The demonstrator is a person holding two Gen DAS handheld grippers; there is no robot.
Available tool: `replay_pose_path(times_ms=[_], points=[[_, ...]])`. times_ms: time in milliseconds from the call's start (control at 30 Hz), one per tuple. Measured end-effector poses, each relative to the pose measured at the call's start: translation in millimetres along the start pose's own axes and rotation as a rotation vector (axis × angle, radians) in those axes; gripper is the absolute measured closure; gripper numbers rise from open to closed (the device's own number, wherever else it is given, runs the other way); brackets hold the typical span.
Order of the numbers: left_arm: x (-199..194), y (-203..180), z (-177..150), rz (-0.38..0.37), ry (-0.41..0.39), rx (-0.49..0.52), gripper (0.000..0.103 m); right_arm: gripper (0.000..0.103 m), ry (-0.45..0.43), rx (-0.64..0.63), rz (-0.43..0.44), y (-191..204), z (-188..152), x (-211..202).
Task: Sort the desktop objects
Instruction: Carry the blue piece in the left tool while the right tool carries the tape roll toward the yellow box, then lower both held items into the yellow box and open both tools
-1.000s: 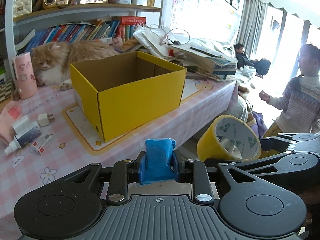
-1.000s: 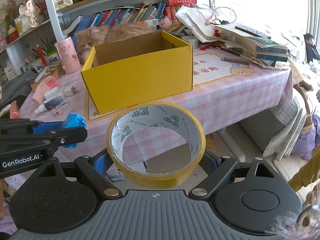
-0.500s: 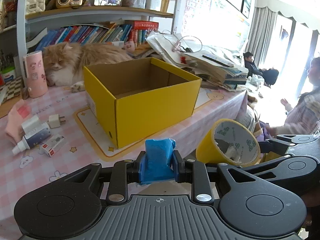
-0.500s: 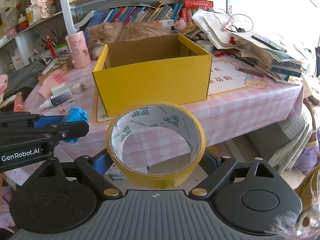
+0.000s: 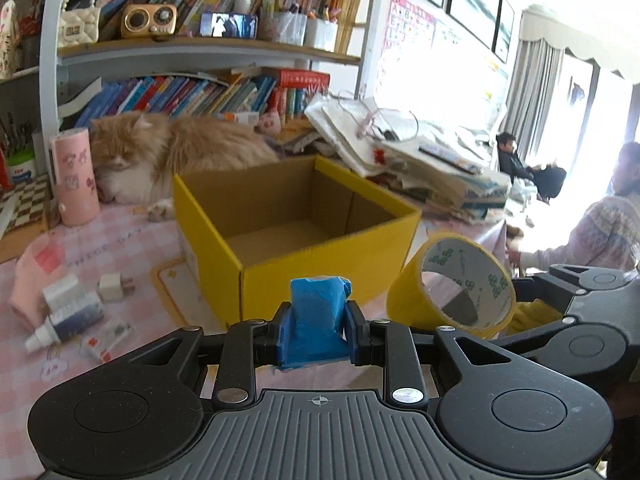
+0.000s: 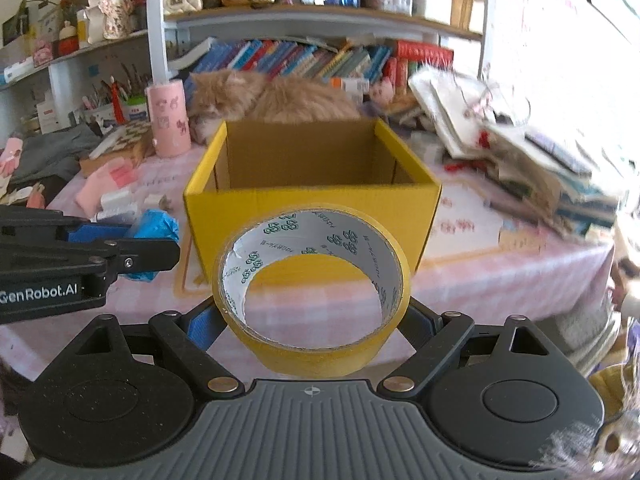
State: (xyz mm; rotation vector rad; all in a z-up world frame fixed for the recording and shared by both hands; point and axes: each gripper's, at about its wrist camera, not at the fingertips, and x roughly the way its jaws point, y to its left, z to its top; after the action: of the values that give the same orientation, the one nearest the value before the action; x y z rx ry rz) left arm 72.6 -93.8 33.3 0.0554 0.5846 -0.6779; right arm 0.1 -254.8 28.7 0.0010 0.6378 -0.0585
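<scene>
1. Left claw (image 5: pixel 319 322): closed on a blue packet (image 5: pixel 318 314), held upright between the fingers, above the desk's near edge, in front of the yellow box (image 5: pixel 320 268).
2. Right claw (image 6: pixel 314 322): clamped on a yellow tape roll (image 6: pixel 316 354), roll's hole facing the camera, held off the desk's near edge, in front of the box's front wall.
3. Box sits open-topped on the pink checked desk (image 6: pixel 500 264); nothing visible on the floor area that shows.
4. Desk's left side: small bottle (image 5: pixel 64 322), white plug adapter (image 5: pixel 114 286), small red-and-white pack (image 5: pixel 106 340).
5. Cat (image 5: pixel 172 156) lies behind the box, pink cylinder (image 5: pixel 74 176) beside it.
6. Paper stack (image 5: pixel 420 164) at desk's far right.
</scene>
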Motion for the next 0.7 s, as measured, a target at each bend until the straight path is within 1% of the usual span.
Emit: replay_pose_path(times_ms=[167, 400, 700], points=[[12.7, -3.2, 19.2, 0.019, -0.034, -0.001, 0.078, 0.015, -0.047, -0.041, 0.018, -10.4, 20.9, 10.1], [30.8, -1.6, 40.8, 0.082, -0.07, -0.028, 0.078, 0.015, -0.113, -0.092, 0.063, -29.3, 52.2, 28.1], [53.8, -3.2, 65.2, 0.17, -0.11, -0.061, 0.078, 0.015, -0.162, -0.182, 0.143, -48.4, 87.4, 58.7]])
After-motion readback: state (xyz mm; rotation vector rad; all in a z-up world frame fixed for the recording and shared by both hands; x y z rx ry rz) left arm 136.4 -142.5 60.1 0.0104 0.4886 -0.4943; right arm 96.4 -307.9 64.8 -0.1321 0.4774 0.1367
